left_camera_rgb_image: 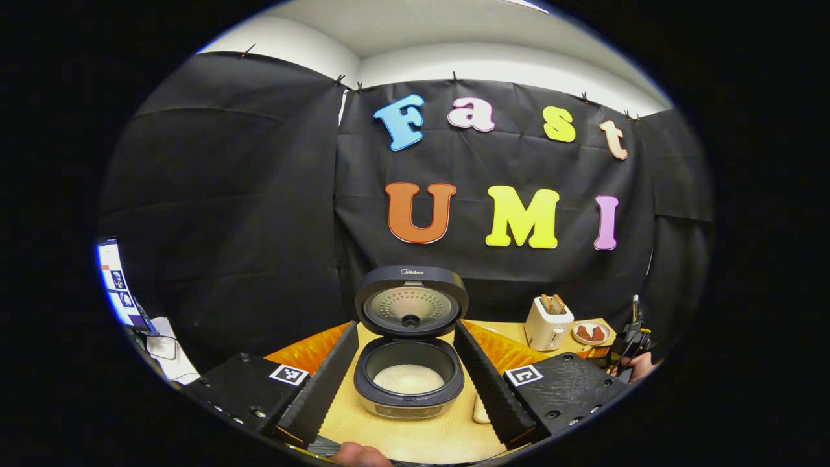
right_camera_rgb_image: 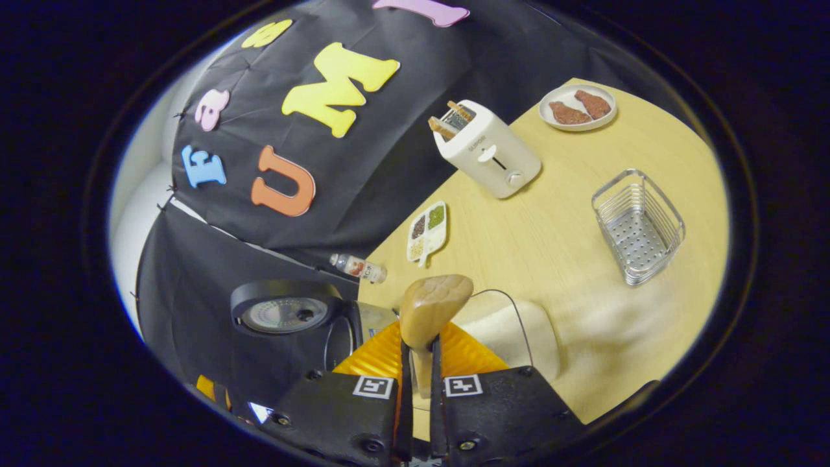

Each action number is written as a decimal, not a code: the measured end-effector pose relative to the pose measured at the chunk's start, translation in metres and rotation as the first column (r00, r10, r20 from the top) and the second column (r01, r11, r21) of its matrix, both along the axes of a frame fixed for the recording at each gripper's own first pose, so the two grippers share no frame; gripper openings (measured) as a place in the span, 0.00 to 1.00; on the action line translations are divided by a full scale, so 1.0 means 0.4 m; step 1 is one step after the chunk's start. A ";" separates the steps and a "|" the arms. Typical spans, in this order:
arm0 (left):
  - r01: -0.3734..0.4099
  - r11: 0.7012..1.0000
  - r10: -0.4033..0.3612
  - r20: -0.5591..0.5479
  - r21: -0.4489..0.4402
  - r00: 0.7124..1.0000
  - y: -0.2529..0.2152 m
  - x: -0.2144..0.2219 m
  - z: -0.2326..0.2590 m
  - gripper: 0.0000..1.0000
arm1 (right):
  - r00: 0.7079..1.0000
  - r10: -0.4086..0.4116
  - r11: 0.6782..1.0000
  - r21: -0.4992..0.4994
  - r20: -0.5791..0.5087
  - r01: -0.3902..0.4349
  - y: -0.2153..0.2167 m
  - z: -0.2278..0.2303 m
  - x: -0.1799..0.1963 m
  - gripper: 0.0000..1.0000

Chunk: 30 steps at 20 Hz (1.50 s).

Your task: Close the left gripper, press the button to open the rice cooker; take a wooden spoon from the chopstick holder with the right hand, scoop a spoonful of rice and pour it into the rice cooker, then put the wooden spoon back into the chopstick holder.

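Note:
The rice cooker point(left_camera_rgb_image: 408, 389) stands in front of me with its lid point(left_camera_rgb_image: 410, 301) raised and white rice in its pot. My left gripper point(left_camera_rgb_image: 407, 327) is open, its fingers spread to either side of the cooker and touching nothing. My right gripper point(right_camera_rgb_image: 420, 353) is shut on the handle of the wooden spoon point(right_camera_rgb_image: 433, 303), whose bowl sticks out above a clear container of rice point(right_camera_rgb_image: 512, 331). I cannot tell whether rice lies on the spoon. The metal perforated holder point(right_camera_rgb_image: 639, 224) stands on the table to the right, with nothing in it. The cooker lid point(right_camera_rgb_image: 285, 314) is at the lower left.
A white toaster point(right_camera_rgb_image: 486, 155) with bread slices and a plate point(right_camera_rgb_image: 577, 107) of reddish pieces stand at the back. A divided grain dish point(right_camera_rgb_image: 428, 233) and a small bottle point(right_camera_rgb_image: 360, 267) lie near the wall. The right gripper and its hand point(left_camera_rgb_image: 628, 342) are beyond the toaster point(left_camera_rgb_image: 548, 322).

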<state>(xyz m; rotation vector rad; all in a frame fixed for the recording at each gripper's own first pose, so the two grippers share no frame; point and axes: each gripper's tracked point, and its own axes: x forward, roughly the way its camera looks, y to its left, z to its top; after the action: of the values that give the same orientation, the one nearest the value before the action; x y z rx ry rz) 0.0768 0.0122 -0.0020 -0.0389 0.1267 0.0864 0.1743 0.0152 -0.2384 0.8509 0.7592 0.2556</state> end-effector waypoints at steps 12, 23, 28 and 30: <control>0.019 1.000 -0.020 0.047 0.019 0.999 0.041 -0.026 0.000 0.95 | 0.995 0.036 0.991 0.128 0.098 -0.048 0.173 0.242 0.035 0.16; -0.033 0.999 0.032 0.042 0.017 0.999 0.138 -0.108 -0.020 0.95 | 0.967 0.226 0.968 0.085 0.115 -0.236 0.557 0.254 0.109 0.16; -0.070 0.997 0.069 0.026 0.017 0.997 0.178 -0.146 -0.044 0.95 | 0.947 0.285 0.957 -0.094 0.145 -0.274 0.634 0.204 0.123 0.15; -0.074 0.997 0.074 0.017 0.019 0.997 0.190 -0.159 -0.059 0.95 | 0.936 0.309 0.943 -0.184 0.166 -0.278 0.641 0.192 0.128 0.15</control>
<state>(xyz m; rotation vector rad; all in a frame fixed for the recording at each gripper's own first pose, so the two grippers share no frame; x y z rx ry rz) 0.0134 0.0883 -0.0254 -0.0250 0.1082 0.1612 0.2254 0.2715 -0.1615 0.5500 0.7127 0.5312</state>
